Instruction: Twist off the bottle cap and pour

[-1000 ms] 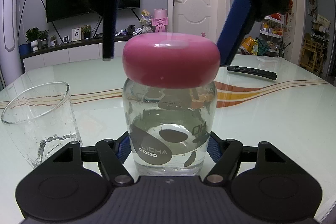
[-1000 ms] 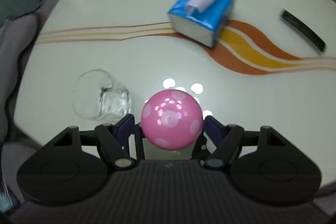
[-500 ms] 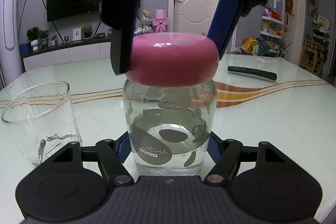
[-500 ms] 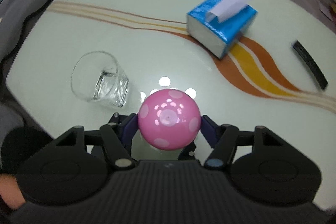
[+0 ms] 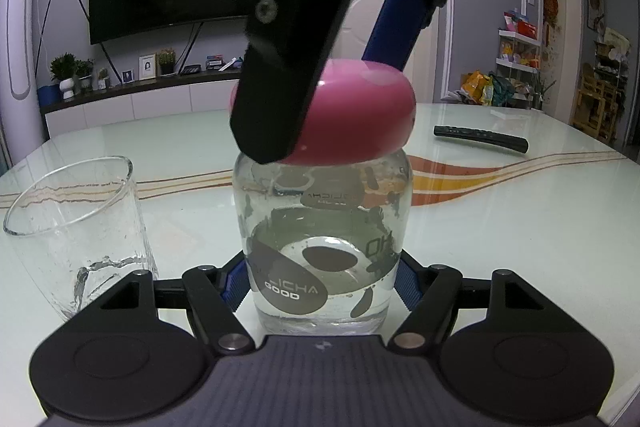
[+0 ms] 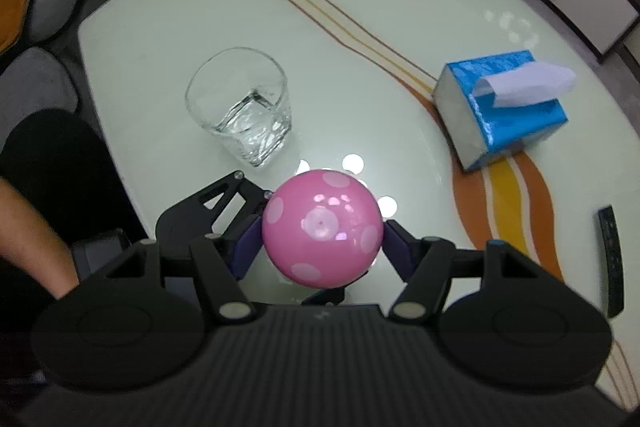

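A clear glass bottle [image 5: 324,243] with water and grey spots stands on the table. Its pink dotted cap [image 5: 360,115] sits on top and shows from above in the right wrist view [image 6: 322,227]. My left gripper [image 5: 322,277] is shut on the bottle's lower body. My right gripper [image 6: 320,239] comes from above and is shut on the cap; its black finger [image 5: 288,67] covers the cap's left side. An empty glass tumbler [image 5: 76,231] stands left of the bottle, also in the right wrist view [image 6: 240,107].
A blue tissue box [image 6: 504,107] lies on the table beyond the bottle. A black remote [image 5: 480,139] lies at the right, also in the right wrist view [image 6: 612,259]. The table's edge [image 6: 92,39] runs behind the tumbler, with grey chairs beyond.
My right gripper has closed onto the cap and turned around it, so the table view has rotated. The bottle and my left gripper stay put.
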